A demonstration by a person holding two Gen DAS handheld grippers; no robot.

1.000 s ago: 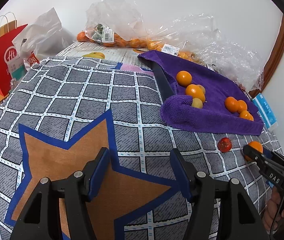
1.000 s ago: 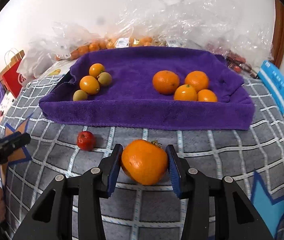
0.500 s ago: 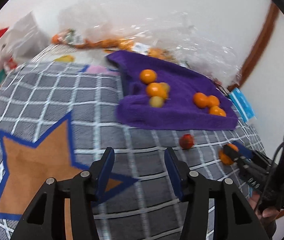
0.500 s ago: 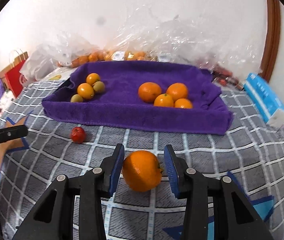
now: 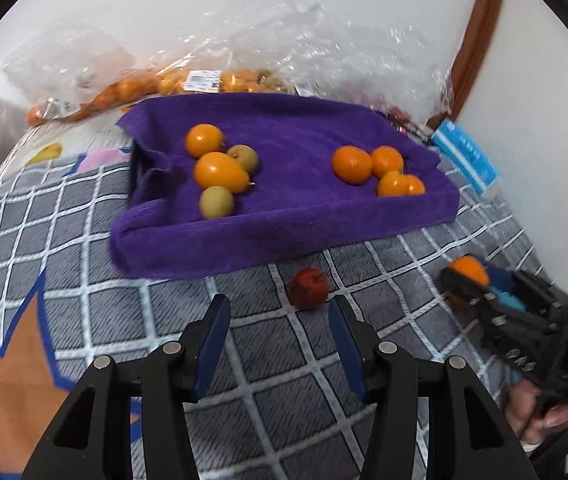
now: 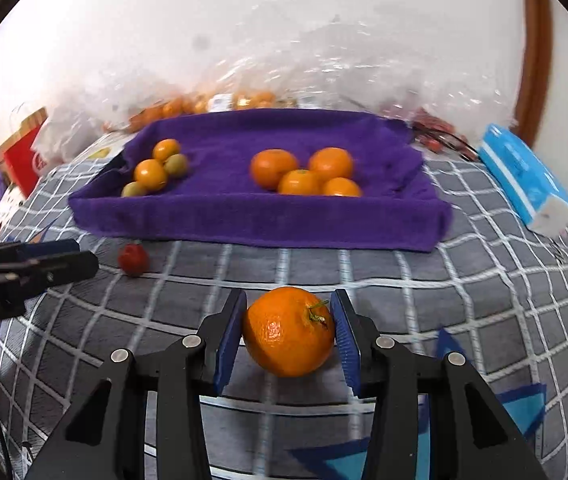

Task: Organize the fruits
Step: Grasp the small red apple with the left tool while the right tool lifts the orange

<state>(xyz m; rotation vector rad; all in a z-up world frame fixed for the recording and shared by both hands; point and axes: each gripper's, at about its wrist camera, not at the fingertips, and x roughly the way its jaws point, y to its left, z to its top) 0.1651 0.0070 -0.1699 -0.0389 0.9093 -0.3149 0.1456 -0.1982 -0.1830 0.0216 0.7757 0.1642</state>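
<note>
My right gripper (image 6: 288, 312) is shut on an orange mandarin (image 6: 288, 331) and holds it above the checked blanket; it also shows in the left wrist view (image 5: 468, 270). My left gripper (image 5: 277, 312) is open and empty, just short of a small red fruit (image 5: 308, 288), which also shows in the right wrist view (image 6: 133, 259). A purple towel tray (image 6: 251, 220) holds several mandarins (image 6: 302, 172) on its right and small orange and green fruits (image 6: 151, 174) on its left.
Clear plastic bags of fruit (image 5: 211, 80) lie behind the tray against the wall. A blue tissue pack (image 6: 524, 180) lies to the tray's right. A red paper bag (image 6: 23, 156) stands at the far left. The grey checked blanket (image 5: 83, 280) covers the surface.
My left gripper has swung right and forward toward the red fruit. My right gripper has lifted the mandarin off the blanket and drawn back a little from the tray.
</note>
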